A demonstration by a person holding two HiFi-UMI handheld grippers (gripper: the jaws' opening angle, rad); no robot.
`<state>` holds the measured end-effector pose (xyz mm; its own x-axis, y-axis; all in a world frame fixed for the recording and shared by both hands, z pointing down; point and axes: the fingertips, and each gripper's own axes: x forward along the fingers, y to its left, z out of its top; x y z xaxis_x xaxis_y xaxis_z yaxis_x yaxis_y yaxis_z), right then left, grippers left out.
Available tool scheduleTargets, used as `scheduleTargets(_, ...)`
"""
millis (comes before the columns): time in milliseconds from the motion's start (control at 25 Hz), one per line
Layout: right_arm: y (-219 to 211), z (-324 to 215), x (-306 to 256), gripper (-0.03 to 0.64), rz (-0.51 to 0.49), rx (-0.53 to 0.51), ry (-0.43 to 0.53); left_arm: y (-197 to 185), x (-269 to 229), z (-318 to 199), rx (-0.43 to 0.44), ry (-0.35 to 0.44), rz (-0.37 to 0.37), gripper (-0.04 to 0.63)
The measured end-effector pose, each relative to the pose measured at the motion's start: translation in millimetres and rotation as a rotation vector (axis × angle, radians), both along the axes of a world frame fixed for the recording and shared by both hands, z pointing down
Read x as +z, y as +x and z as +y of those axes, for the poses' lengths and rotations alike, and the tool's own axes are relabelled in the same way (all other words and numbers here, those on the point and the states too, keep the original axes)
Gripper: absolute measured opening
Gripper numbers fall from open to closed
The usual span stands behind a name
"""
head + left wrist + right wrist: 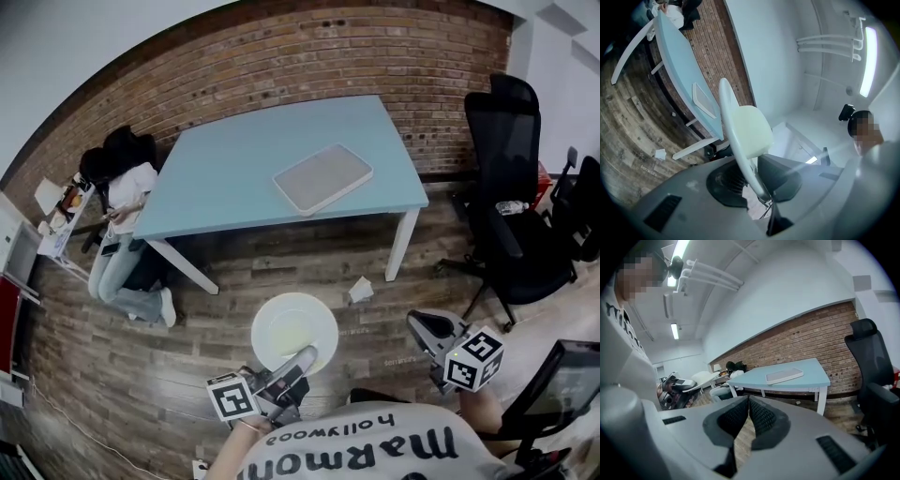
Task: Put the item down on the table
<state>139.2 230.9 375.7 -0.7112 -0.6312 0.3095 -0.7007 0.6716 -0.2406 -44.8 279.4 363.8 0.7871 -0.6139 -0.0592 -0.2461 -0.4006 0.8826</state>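
A round white plate (293, 330) hangs over the wood floor, well short of the light blue table (234, 169). My left gripper (302, 361) is shut on its near rim. In the left gripper view the plate (743, 131) shows edge-on, tilted, with the jaws of my left gripper (761, 187) clamped on its lower rim. My right gripper (419, 325) is off to the right of the plate, shut and empty. In the right gripper view the pads of my right gripper (747, 401) meet, and the table (806, 380) stands ahead.
A flat grey tray (322, 176) lies on the table. A person (127, 220) sits on the floor at the table's left end. Black office chairs (511, 187) stand to the right. A crumpled paper (361, 290) lies by the table leg. A dark monitor (562, 384) is at the lower right.
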Motion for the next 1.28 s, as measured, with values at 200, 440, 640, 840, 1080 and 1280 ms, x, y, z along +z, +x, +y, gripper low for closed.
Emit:
scheduleTargets(200,5,-23,5,0.012,0.002,-0.013,0.0,11,6,-20,0.005,0.0,-0.002,0.064)
scheduleTargets(440,13,-47,8,0.012,-0.01,0.0,-0.015,15,4,-45,0.003,-0.007,-0.006,0.064)
scheduleTargets(640,10,-63,12,0.012,-0.019,0.006,-0.034,12,4,-58,0.006,-0.013,-0.011,0.064)
scheduleTargets(840,6,-80,22,0.012,-0.013,0.015,-0.063,5,8,-78,0.001,-0.044,0.02,0.064)
scheduleTargets(1080,-6,-117,23,0.012,-0.007,0.044,-0.066,-5,9,-121,0.042,-0.033,0.002,0.064)
scheduleTargets(1280,-17,-154,11,0.012,-0.008,0.081,-0.055,-19,-3,-165,0.074,-0.017,0.001,0.064)
